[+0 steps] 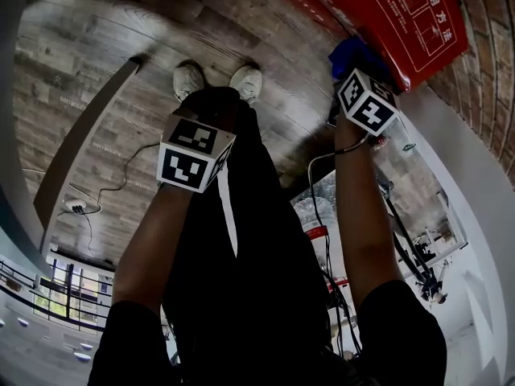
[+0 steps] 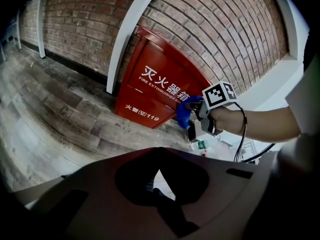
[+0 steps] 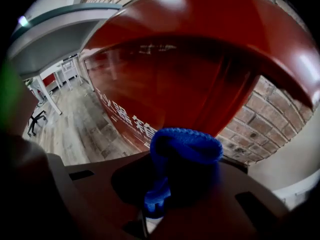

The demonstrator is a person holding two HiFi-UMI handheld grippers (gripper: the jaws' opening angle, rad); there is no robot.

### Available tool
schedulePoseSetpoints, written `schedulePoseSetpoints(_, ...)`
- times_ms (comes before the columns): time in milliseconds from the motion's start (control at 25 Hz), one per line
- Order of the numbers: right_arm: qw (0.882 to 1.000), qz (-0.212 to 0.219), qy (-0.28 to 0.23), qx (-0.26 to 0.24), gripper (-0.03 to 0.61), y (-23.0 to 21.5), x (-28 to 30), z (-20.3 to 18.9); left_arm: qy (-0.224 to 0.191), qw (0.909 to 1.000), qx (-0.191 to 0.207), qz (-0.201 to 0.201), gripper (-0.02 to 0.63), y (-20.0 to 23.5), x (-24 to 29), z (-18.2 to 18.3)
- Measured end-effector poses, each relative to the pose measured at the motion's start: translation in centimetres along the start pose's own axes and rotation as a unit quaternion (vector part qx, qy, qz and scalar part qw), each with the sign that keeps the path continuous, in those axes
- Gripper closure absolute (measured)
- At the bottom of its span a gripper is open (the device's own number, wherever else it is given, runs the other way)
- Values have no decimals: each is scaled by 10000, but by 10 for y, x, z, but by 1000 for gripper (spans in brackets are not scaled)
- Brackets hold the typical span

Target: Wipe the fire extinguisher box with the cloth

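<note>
Presently wiping: cloth (image 3: pixel 185 149) pinched in right gripper (image 3: pixel 151 210) fingers near fire extinguisher box (image 3: pixel 175 74); left gripper (image 2: pixel 159 184) fingers together; next, probably firm sweeping contact.

The fire extinguisher box (image 1: pixel 402 14) is running off the head view's upper right edge. At lower centre of the right gripper view, the cloth (image 3: pixel 186 149) is covering the end of the box's white lettering (image 3: pixel 127 119) and burying the jaw tips of the right hand-held gripper (image 3: pixel 152 209). Small items (image 2: pixel 201 145) right of centre in the left gripper view are showing too small to identify.
</note>
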State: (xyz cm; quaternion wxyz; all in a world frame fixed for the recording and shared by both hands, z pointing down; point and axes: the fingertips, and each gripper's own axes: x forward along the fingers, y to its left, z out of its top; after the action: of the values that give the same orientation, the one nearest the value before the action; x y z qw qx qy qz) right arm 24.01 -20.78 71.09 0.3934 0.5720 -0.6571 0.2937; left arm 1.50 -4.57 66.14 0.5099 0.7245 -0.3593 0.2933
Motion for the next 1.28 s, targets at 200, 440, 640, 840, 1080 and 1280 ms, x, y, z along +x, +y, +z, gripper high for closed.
schedulePoseSetpoints(200, 9999, -76, 60, -113, 535, 2, 13, -5, 122, 9999, 41, -76, 620, 0, 8, -9)
schedulePoseSetpoints(440, 9997, -174, 142, -107, 536, 7, 25, -9, 227, 9993, 229, -169, 620, -2, 6, -12)
schedulePoseSetpoints(640, 9997, -101, 71, -231, 535, 31, 31, 3, 183, 9993, 282, -181, 620, 3, -3, -13)
schedulePoseSetpoints(840, 9995, 36, -24, -307, 535, 65, 38, 20, 42, 9999, 102, -82, 620, 19, -17, -15)
schedulePoseSetpoints(1080, 9986, 254, -203, -412, 535, 116, 49, 51, -22, 9999, -77, 61, 620, 48, -32, -25)
schedulePoseSetpoints(1280, 9969, 424, -440, -505, 535, 168, 59, 82, -40, 10000, -66, 41, 620, 64, -41, -35)
